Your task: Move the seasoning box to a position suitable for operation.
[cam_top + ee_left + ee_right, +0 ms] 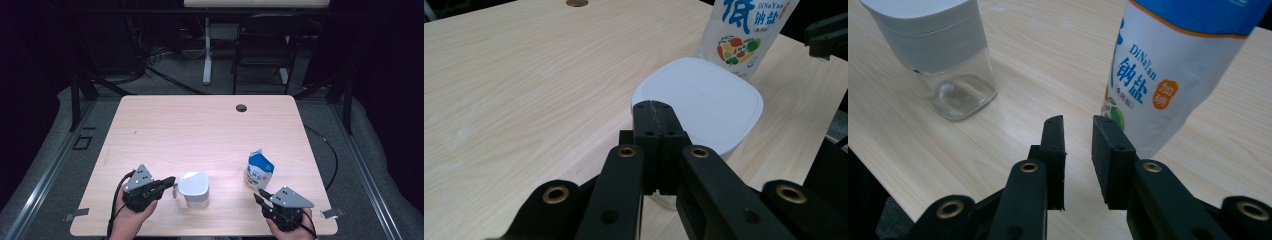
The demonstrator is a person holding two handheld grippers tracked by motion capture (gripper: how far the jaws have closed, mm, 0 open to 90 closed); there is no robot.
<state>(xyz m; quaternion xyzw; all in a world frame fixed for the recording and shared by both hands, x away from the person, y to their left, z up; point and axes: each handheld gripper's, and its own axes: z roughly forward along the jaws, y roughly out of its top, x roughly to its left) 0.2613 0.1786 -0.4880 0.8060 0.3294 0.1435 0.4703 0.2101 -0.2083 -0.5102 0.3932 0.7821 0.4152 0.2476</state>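
High view: a pale wood-grain surface (200,125) carries two items near its front edge. A clear jar with a white square lid (194,189) stands left of centre; a blue and white salt pouch (259,170) stands upright to its right, well apart from it.

Left hand-held gripper (172,181) lies level just left of the jar, jaw tips at the jar's left side. In the left gripper view its jaws are pressed fully together, with nothing visible between them; the tips sit at the near edge of the white lid (699,102). Whether they touch the jar cannot be told.

Right hand-held gripper (260,196) sits just in front of the pouch, pointing toward it. In the right gripper view its jaws stand a little apart with only bare surface in the gap; the pouch (1173,75) rises just beyond the right jaw, untouched.

Legible print on the pouch: "DiNaYan" in blue Latin letters, large blue Chinese characters reading 钠盐, an orange disc with white characters, and a vegetable motif below. The jar (948,55) appears empty, glass lower body, no label seen.
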